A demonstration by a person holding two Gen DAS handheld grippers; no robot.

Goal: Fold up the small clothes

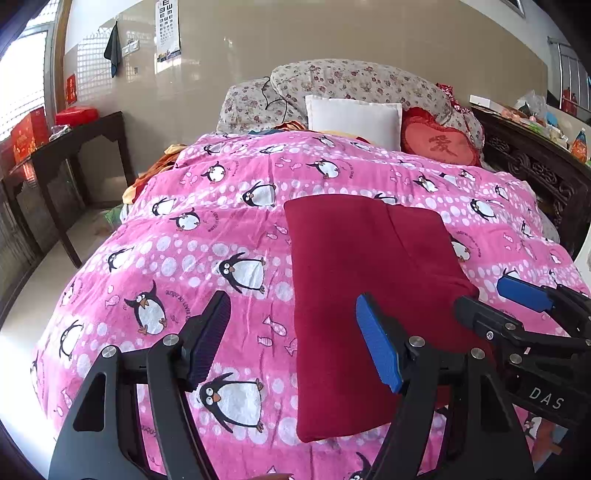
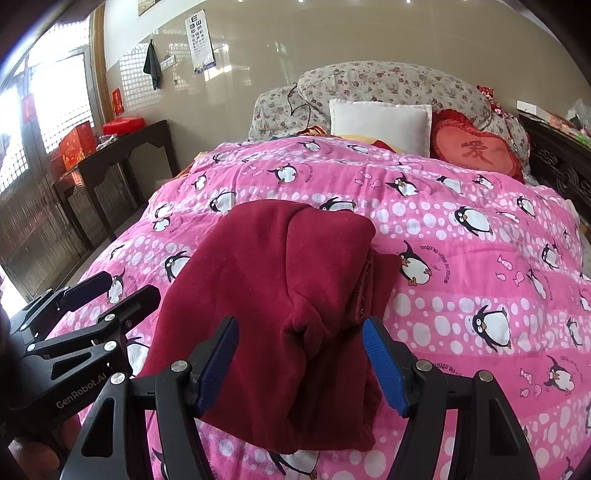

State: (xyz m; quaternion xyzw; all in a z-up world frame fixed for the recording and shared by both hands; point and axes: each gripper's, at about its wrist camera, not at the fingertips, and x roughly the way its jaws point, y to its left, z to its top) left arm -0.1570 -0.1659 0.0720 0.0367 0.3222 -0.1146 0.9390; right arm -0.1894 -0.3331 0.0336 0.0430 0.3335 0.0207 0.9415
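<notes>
While you hold both grippers low over the near edge of the bed, one dark red garment (image 1: 362, 295) lies folded on the pink penguin quilt (image 1: 207, 236), close to that near edge. Your left gripper (image 1: 295, 339) stands wide with nothing between its pads; its right finger hangs over the garment's left part, its left finger over bare quilt. Your right gripper (image 2: 299, 365) is also wide, its two blue pads to either side of a raised fold of the garment, and neither pad presses on it as far as you can see.

At the far end of the bed you have one white pillow (image 1: 354, 118), one red heart-shaped cushion (image 1: 439, 142) just to its right, and floral bedding (image 1: 351, 83) heaped behind both. Off the bed's left edge stands one dark wooden side table (image 1: 74, 147) bearing red boxes (image 1: 29, 134). One eye chart (image 1: 168, 29) and one dark cloth (image 1: 112, 48) hang on the wall. Nothing lies on the quilt between the garment and your grippers.
</notes>
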